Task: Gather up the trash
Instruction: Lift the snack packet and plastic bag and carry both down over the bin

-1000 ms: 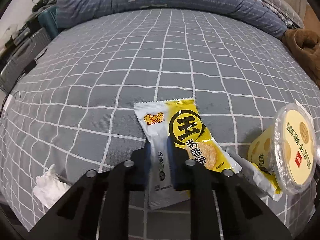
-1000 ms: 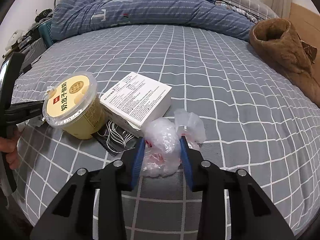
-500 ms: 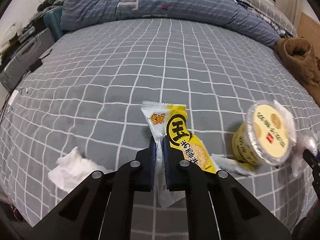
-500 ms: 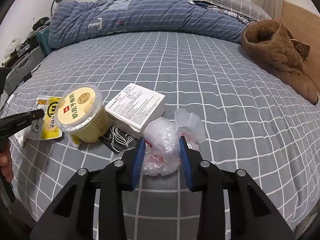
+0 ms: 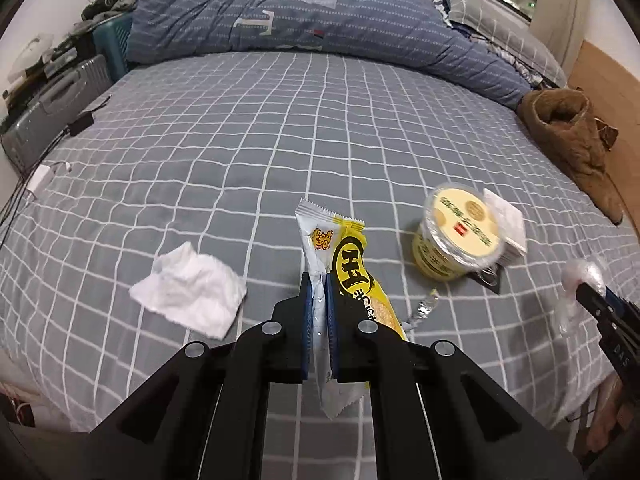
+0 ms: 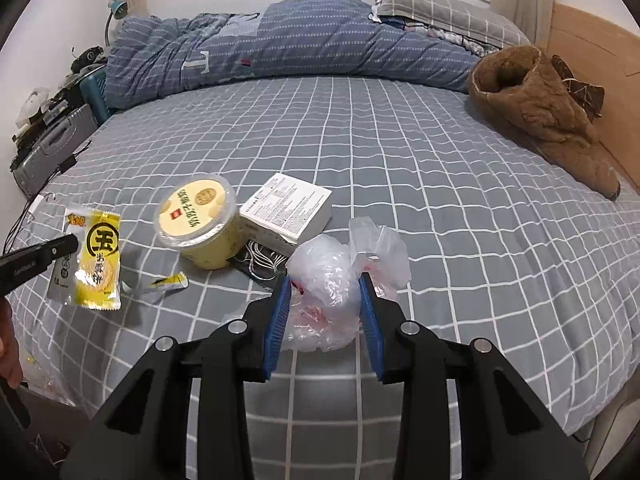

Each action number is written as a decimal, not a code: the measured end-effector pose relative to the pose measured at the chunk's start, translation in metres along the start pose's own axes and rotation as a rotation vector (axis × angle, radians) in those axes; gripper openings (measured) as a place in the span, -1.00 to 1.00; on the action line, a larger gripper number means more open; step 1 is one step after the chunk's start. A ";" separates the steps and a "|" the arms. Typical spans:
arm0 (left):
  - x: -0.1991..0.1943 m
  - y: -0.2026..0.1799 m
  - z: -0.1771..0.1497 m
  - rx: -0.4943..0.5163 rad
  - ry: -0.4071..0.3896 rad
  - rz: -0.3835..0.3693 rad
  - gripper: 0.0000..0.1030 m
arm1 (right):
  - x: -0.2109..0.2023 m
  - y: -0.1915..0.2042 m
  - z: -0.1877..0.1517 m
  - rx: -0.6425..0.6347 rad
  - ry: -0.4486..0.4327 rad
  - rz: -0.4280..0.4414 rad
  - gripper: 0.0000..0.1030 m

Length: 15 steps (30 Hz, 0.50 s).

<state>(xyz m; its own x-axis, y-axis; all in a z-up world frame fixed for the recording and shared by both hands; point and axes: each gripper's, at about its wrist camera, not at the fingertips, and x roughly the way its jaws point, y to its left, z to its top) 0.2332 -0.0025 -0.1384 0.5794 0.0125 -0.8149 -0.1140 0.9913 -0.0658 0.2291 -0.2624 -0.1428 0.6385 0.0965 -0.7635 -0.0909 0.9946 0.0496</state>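
Observation:
My left gripper (image 5: 318, 286) is shut on a yellow and white snack wrapper (image 5: 348, 264), which hangs lifted above the grey checked bed sheet (image 5: 240, 140). From the right wrist view the same wrapper (image 6: 94, 258) dangles at the left, pinched by the left gripper (image 6: 70, 246). My right gripper (image 6: 324, 280) is shut on a crumpled clear plastic bag (image 6: 332, 280), also raised off the bed. A crumpled white tissue (image 5: 188, 290) lies on the sheet to the left. A small torn wrapper scrap (image 6: 166, 282) lies near the cup.
A yellow lidded cup (image 6: 198, 220) stands beside a white box (image 6: 288, 212), with a dark packet (image 6: 260, 264) under them. A brown fleece garment (image 6: 544, 112) lies at the right, a blue duvet (image 6: 300, 44) at the back. A suitcase (image 5: 52, 112) stands left of the bed.
Both grippers rose and drew back from the bed. The left closed fully on the snack wrapper and lifted it off the sheet. The plastic bag went up with the right.

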 end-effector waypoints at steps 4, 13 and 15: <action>-0.017 -0.002 -0.009 -0.005 0.005 -0.023 -0.88 | -0.020 0.002 -0.001 0.009 -0.013 0.007 -0.35; -0.060 -0.010 -0.028 0.005 -0.007 -0.029 -0.88 | -0.062 0.011 -0.016 0.012 -0.027 0.024 -0.35; -0.070 -0.012 -0.033 0.008 -0.011 -0.029 -0.88 | -0.073 0.015 -0.021 0.009 -0.031 0.028 -0.35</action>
<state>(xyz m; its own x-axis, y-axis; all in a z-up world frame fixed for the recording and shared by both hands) 0.1676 -0.0198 -0.0995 0.5914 -0.0148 -0.8063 -0.0904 0.9923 -0.0845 0.1656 -0.2557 -0.1000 0.6589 0.1249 -0.7418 -0.1019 0.9919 0.0764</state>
